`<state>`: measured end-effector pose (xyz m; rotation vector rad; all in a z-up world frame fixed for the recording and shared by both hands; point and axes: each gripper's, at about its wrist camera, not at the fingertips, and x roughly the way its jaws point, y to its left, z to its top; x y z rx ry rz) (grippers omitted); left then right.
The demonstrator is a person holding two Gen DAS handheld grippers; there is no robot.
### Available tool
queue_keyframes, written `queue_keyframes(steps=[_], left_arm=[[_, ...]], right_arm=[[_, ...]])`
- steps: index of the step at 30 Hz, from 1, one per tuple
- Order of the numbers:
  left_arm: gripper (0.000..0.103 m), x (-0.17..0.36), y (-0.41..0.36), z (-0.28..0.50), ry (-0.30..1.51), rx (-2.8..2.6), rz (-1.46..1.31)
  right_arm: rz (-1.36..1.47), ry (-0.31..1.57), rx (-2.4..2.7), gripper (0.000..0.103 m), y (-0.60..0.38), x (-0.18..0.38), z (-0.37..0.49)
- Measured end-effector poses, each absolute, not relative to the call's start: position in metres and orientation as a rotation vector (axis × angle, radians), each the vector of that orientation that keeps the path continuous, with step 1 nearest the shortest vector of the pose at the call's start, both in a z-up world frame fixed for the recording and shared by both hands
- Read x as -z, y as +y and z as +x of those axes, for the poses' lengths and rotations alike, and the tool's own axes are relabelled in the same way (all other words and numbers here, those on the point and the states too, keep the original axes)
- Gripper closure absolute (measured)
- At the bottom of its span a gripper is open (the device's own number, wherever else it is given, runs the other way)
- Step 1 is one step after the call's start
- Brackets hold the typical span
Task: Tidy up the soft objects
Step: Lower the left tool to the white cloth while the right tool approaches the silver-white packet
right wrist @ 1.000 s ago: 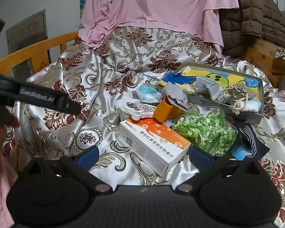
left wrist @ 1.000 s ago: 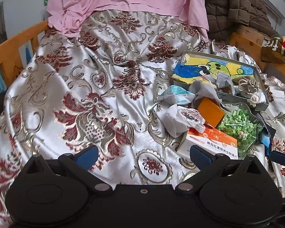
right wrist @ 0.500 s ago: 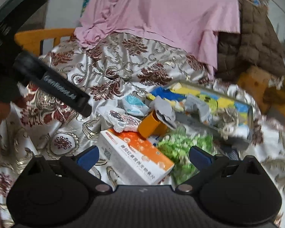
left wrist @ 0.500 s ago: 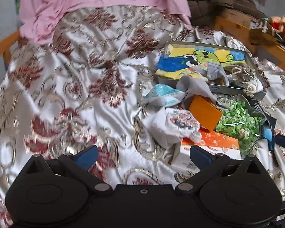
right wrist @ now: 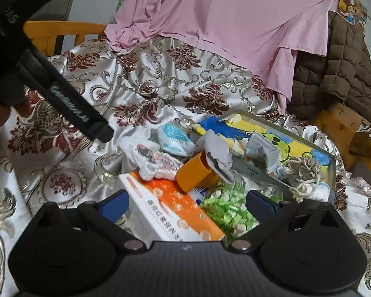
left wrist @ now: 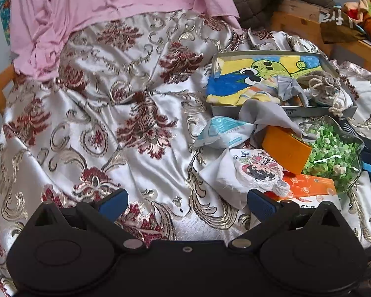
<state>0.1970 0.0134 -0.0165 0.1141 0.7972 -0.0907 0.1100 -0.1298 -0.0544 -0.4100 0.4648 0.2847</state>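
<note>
A pile of items lies on the floral satin bedspread (left wrist: 106,113). A white cartoon-print cloth pouch (left wrist: 257,170), a blue-white soft packet (left wrist: 225,131) and a grey cloth (left wrist: 264,116) lie in front of a grey tray (left wrist: 279,110) that holds a cartoon towel (left wrist: 257,74) and a beige drawstring pouch (left wrist: 326,86). My left gripper (left wrist: 186,204) is open and empty just before the white pouch. My right gripper (right wrist: 186,204) is open and empty over the orange-white box (right wrist: 170,210). The pouch (right wrist: 155,160) and the tray (right wrist: 332,173) show in the right wrist view too.
An orange case (left wrist: 287,148) and a glass bowl of green bits (left wrist: 334,153) sit by the box (left wrist: 306,185). A pink sheet (left wrist: 106,7) and a brown quilted jacket (right wrist: 334,69) lie at the back. A wooden bed rail (right wrist: 61,32) is at the left.
My left gripper has moved forward and right toward the white pouch. My right gripper has moved in over the box and tilted. Both stay open.
</note>
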Motion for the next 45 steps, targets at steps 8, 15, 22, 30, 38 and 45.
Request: queue_keyframes(steps=[8,15,22,30,38,45], left_arm=[[0.001,0.017,0.024,0.202,0.817,0.114,0.028],[0.001,0.034,0.038,0.215,0.853,0.140,-0.113],[0.005,0.053,0.046,0.232,0.895,0.212,-0.326],[0.019,0.068,0.054,0.253,0.914,0.253,-0.504],[0.024,0.083,0.067,0.267,0.963,0.305,-0.637],[0.027,0.098,0.075,0.273,1.048,0.339,-0.760]], right_arm=[[-0.502,0.424,-0.281,0.000,-0.108,0.050,0.120],[-0.604,0.421,-0.283,0.001,-0.089,0.059,0.132],[-0.696,0.432,-0.254,0.001,-0.080,0.071,0.143],[-0.735,0.421,-0.245,0.001,-0.073,0.077,0.148],[-0.770,0.385,-0.209,0.001,-0.072,0.074,0.151],[-0.776,0.403,-0.194,0.001,-0.074,0.076,0.157]])
